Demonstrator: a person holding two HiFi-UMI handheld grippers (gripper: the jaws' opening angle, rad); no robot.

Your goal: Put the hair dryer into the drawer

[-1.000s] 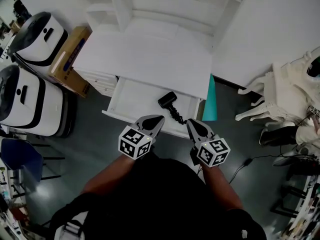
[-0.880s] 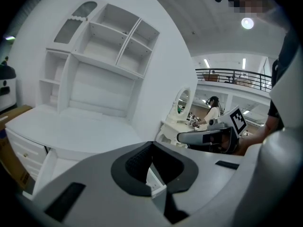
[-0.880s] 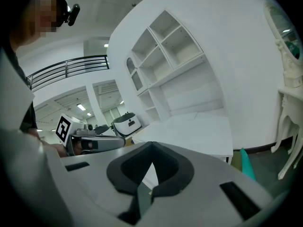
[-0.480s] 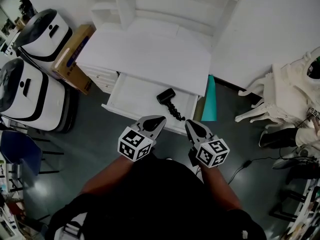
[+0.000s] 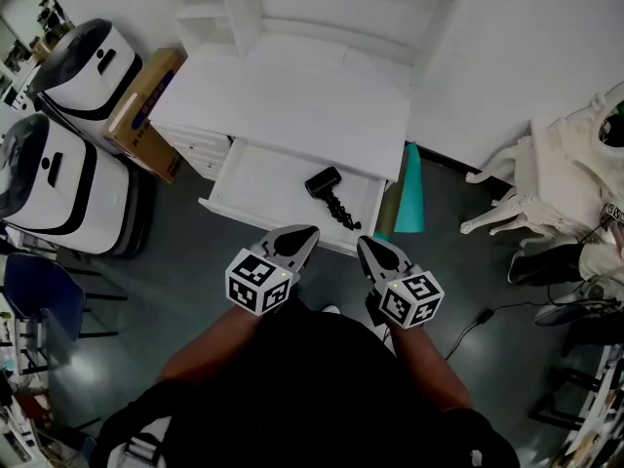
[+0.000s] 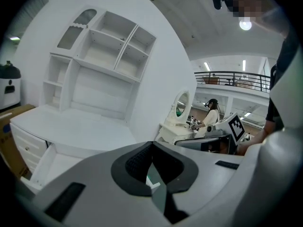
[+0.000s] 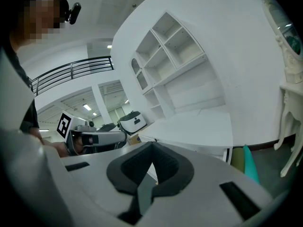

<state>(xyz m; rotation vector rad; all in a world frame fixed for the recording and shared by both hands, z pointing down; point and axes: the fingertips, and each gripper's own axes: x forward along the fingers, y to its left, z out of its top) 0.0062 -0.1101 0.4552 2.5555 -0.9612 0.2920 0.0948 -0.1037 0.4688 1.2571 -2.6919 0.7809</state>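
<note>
The black hair dryer (image 5: 325,182) lies inside the open white drawer (image 5: 255,188), its coiled cord (image 5: 341,213) trailing toward the drawer's front right corner. Nothing touches it. My left gripper (image 5: 304,232) and right gripper (image 5: 365,243) hover side by side just in front of the drawer, above the floor, both shut and holding nothing. In the left gripper view the left gripper (image 6: 152,143) has its jaws together and points at the white desk. In the right gripper view the right gripper (image 7: 152,144) is likewise shut and empty.
The drawer belongs to a white desk (image 5: 292,105) with a shelf unit behind it. Two white machines (image 5: 58,178) and a cardboard box (image 5: 136,115) stand at the left. A teal board (image 5: 409,203) leans right of the drawer, with white ornate furniture (image 5: 556,178) further right. A cable (image 5: 468,325) lies on the floor.
Both grippers have drawn back a little from the drawer, still shut. The hair dryer stays where it was in the drawer.
</note>
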